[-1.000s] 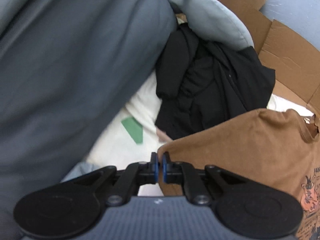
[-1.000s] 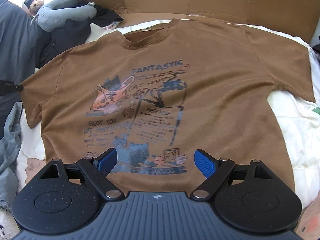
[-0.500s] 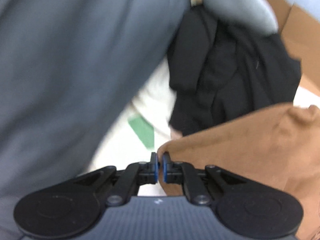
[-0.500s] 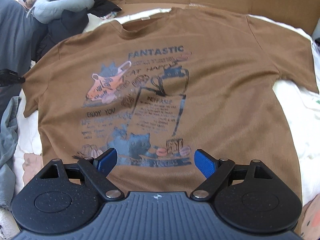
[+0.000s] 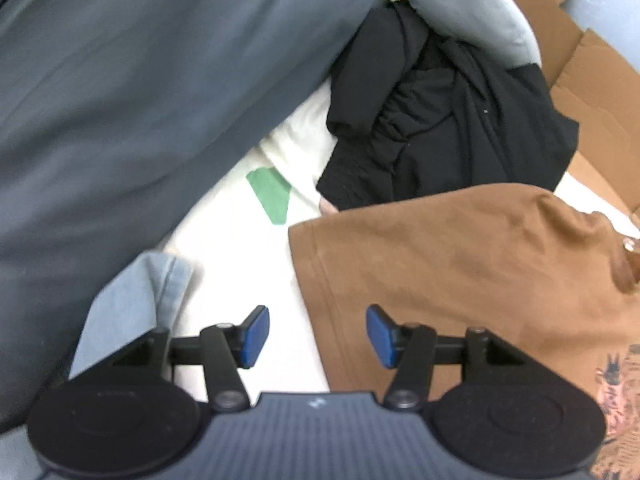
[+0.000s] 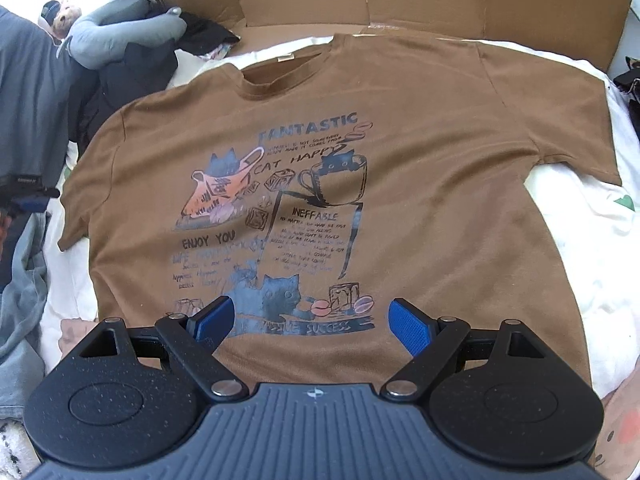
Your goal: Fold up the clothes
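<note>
While spread flat, brown T-shirt [image 6: 420,168], cat print up, left hand-held gripper [image 5: 318,336] opening, right hand-held gripper [image 6: 310,320] released.

Left wrist view: dim, soft with motion blur, dark corners from fisheye vignetting. Right wrist view: sharp, evenly lit, daylight glare blown out at the upper left; straight lines bow toward the edges.

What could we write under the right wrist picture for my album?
Brown cat T-shirt spread flat, print up, on a white sheet, with the open right gripper above its hem.
</note>
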Demonstrator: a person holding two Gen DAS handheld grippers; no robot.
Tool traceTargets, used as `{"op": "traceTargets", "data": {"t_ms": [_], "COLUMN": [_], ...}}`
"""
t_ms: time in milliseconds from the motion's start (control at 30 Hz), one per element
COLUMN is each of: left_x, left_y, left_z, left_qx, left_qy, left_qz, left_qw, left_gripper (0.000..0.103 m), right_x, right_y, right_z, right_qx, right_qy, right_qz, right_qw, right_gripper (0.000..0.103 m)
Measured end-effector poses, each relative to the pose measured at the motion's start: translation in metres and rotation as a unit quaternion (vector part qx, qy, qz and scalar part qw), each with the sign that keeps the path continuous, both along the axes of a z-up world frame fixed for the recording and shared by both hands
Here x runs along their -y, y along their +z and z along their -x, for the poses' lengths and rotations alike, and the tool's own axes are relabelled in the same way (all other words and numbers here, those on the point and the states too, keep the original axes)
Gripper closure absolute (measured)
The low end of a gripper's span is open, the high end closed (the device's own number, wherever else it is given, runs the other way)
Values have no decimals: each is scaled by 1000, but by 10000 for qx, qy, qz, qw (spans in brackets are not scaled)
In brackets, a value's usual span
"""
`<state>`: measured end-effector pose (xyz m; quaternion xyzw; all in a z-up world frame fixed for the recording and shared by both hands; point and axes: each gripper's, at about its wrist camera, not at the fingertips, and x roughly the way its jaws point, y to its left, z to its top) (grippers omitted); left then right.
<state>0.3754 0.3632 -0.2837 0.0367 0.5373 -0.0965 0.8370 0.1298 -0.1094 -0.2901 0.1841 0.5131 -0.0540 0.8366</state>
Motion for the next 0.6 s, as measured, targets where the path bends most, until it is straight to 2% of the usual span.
{"op": "traceTargets", "data": {"t_ms": [333,467,600], "left_x": [-26,-28,-22], "left_y": [5,-5,-24], "left_z": [38,46,55], "left_qx": [-234,-324,-543], "left_qy": [563,793,840], "left_qz": [622,888,939], "left_qw": [9962,9924,9905], "left_gripper": [47,47,47], "right_x": [1,1,3], "right_y": [0,-3,-8], "right_z": [12,14,14], "right_qx": [44,31,-24], "right_qy": [8,-5,-47], "right_qz": [-48,-82,-24], "right_qw": [10000,10000,10000], "right_gripper": [14,14,14]}}
